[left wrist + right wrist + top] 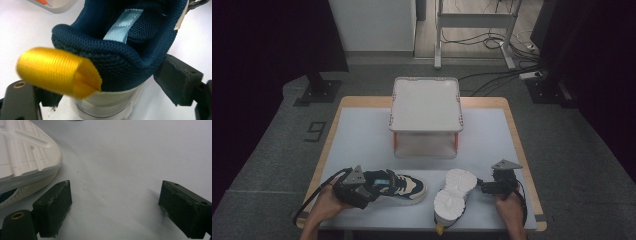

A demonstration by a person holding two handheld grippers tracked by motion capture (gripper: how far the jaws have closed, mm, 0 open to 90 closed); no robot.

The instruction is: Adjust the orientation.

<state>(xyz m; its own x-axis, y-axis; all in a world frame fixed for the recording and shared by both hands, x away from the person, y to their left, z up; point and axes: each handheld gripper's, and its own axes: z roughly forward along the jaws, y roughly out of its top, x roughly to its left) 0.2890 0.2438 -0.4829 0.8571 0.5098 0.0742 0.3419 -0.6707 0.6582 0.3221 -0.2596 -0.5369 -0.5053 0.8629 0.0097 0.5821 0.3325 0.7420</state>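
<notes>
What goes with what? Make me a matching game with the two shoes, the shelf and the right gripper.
Things:
1. navy shoe
2. other shoe
3. shelf
4. right gripper

Matches:
a. turned over, white sole showing
b. open, nothing between its jaws
c. standing on its sole
d. at the back of the table

Pairs: 1-c, 2-a, 3-d, 4-b

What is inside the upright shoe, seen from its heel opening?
Inside the upright shoe there is dark blue mesh lining and a light blue tongue strip. The insole and toe area are hidden by the heel collar.
</notes>
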